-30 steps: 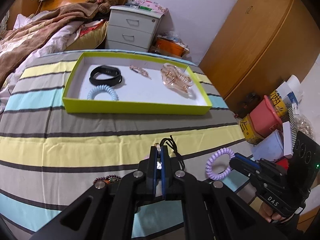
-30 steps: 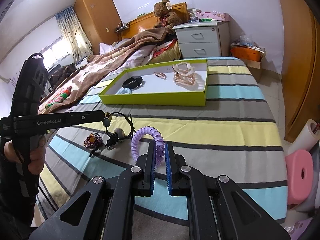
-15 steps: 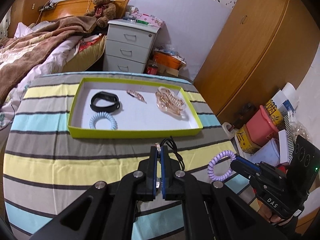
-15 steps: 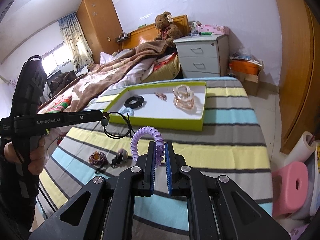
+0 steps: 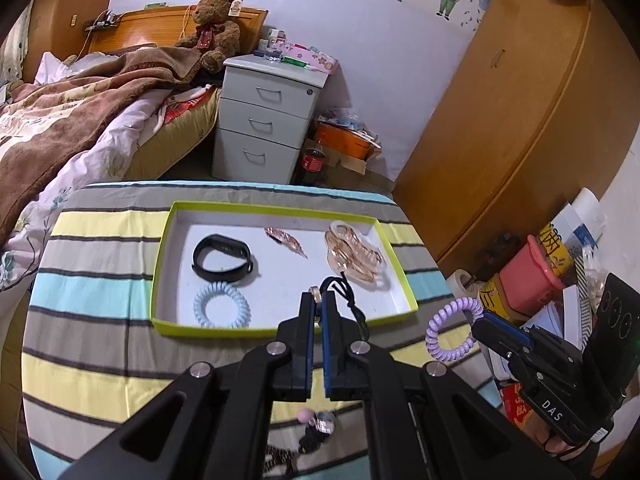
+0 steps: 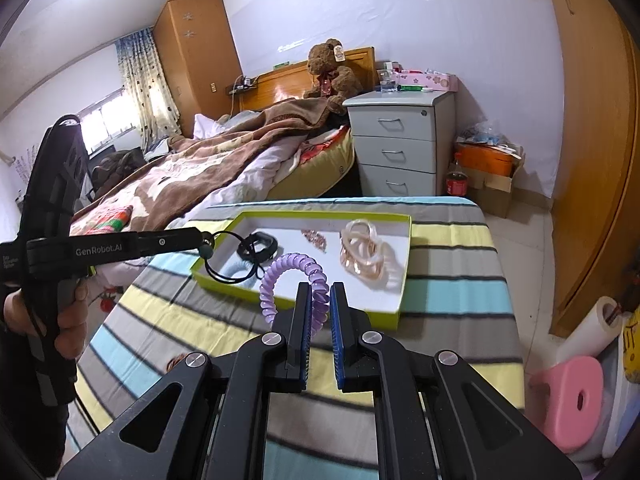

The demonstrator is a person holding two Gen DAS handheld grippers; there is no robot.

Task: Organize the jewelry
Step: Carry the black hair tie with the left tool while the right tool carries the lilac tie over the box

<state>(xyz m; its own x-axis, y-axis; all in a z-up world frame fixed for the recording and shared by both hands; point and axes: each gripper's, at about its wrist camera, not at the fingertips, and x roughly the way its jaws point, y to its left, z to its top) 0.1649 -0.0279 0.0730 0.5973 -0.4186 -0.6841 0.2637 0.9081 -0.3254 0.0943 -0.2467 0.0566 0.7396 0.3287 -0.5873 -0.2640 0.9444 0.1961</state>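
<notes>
With your left tool (image 5: 318, 307) clamped on the black cord necklace (image 5: 347, 295) and your right tool (image 6: 319, 308) pinching the purple coil hair tie (image 6: 294, 276), both raised over the near edge of the tray (image 5: 280, 327), lower each into bare white space before letting go.

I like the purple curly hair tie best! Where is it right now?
The purple spiral hair tie is pinched in the right gripper, held in the air just in front of the green tray, near its front right corner in the left wrist view.
</notes>
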